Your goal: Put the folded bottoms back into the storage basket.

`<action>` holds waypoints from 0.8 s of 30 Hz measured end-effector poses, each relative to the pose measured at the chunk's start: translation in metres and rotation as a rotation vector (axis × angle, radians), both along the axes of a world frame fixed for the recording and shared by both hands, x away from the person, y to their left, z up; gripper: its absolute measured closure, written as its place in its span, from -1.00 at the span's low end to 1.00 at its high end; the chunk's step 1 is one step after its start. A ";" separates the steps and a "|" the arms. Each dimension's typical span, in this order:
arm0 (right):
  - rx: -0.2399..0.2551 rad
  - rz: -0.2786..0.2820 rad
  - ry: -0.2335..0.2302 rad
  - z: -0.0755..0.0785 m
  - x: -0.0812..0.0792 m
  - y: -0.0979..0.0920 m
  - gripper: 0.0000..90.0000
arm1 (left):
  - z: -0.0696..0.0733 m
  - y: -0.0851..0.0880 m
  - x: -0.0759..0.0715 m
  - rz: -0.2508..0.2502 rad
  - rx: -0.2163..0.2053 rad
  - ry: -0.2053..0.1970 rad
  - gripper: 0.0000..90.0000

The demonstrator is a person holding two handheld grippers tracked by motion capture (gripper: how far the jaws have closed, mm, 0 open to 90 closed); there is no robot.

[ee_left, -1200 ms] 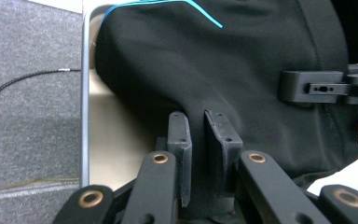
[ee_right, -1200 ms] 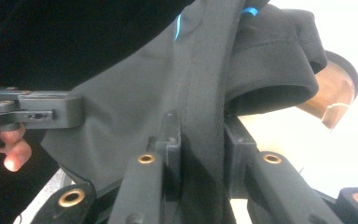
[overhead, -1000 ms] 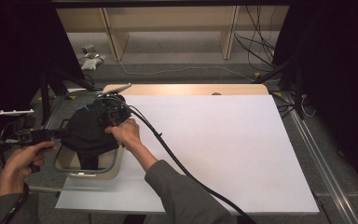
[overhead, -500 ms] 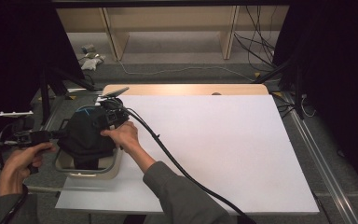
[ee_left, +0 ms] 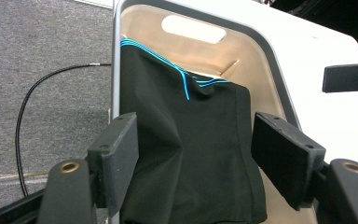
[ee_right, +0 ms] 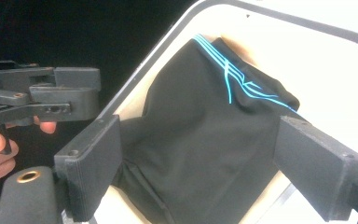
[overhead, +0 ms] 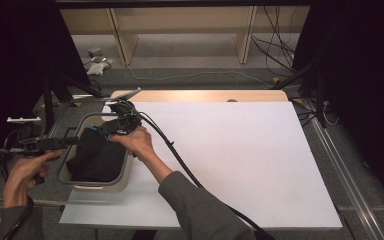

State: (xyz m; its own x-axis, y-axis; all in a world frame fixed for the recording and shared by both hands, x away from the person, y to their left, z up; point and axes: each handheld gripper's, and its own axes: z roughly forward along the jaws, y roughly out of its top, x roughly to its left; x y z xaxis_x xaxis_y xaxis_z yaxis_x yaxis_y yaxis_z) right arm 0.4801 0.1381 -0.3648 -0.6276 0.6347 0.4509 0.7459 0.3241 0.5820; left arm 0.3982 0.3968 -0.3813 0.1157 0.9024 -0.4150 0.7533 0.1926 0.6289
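Note:
A black garment (overhead: pixel 96 157) with thin blue stripes lies crumpled inside a pale tub with a grey rim (overhead: pixel 92 186) at the table's left edge. My left gripper (overhead: pixel 75 141) reaches in from the left over the tub's rim. In the left gripper view it (ee_left: pixel 196 140) stands open just above the cloth (ee_left: pixel 191 102). My right gripper (overhead: pixel 109 129) hovers over the tub's far end. In the right gripper view it (ee_right: pixel 205 154) is open over the garment (ee_right: pixel 200 116), nothing pinched. The left gripper (ee_right: pixel 51 93) shows there at the left.
The tub sits on a white board (overhead: pixel 230 160) covering the table. The right gripper's black cable (overhead: pixel 180 167) trails across the board toward the near edge. A wooden strip (overhead: pixel 200 95) runs along the far side. Grey floor and a thin cable (ee_left: pixel 37 93) lie left of the tub.
The garment, earlier heaped above the tub under the right gripper, has sunk down inside it, and the tub's far rim shows. Both grippers have barely shifted.

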 end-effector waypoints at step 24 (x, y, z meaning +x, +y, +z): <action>0.013 -0.043 -0.045 0.010 0.009 -0.047 -0.64 | 0.011 -0.039 0.009 -0.086 -0.010 -0.060 -0.57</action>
State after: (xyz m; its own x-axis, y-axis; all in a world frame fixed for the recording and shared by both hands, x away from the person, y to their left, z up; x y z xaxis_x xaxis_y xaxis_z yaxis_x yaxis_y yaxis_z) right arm 0.4890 0.0909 -0.3544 -0.6197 0.6561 0.4307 0.7317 0.2845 0.6194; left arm 0.4071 0.3582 -0.3700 0.2174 0.8842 -0.4135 0.7284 0.1351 0.6717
